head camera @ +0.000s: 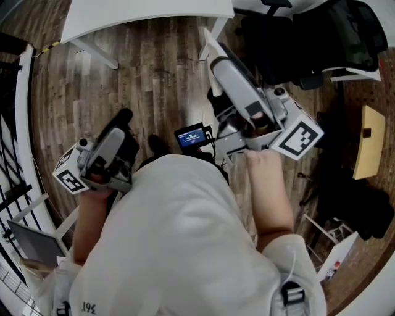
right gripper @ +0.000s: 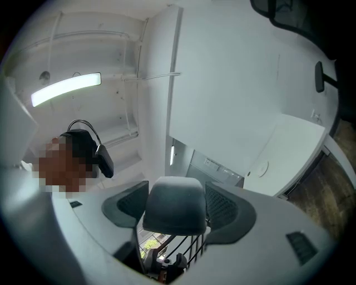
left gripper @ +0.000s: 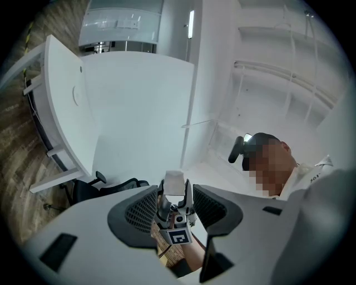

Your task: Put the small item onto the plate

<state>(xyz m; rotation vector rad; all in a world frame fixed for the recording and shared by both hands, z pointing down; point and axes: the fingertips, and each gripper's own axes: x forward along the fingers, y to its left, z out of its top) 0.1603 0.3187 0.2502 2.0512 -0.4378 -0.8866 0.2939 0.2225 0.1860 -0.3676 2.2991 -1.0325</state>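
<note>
Wood floor (head camera: 142, 80) lies below you while you hold the left gripper (head camera: 120, 123) and right gripper (head camera: 216, 58) raised. Both have jaws wide and grip nothing. Where the small item and plate sit cannot be told.

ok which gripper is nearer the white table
Right. In the head view, the right gripper points up, its tips just below the white table; the left gripper sits lower, well short of it.
</note>
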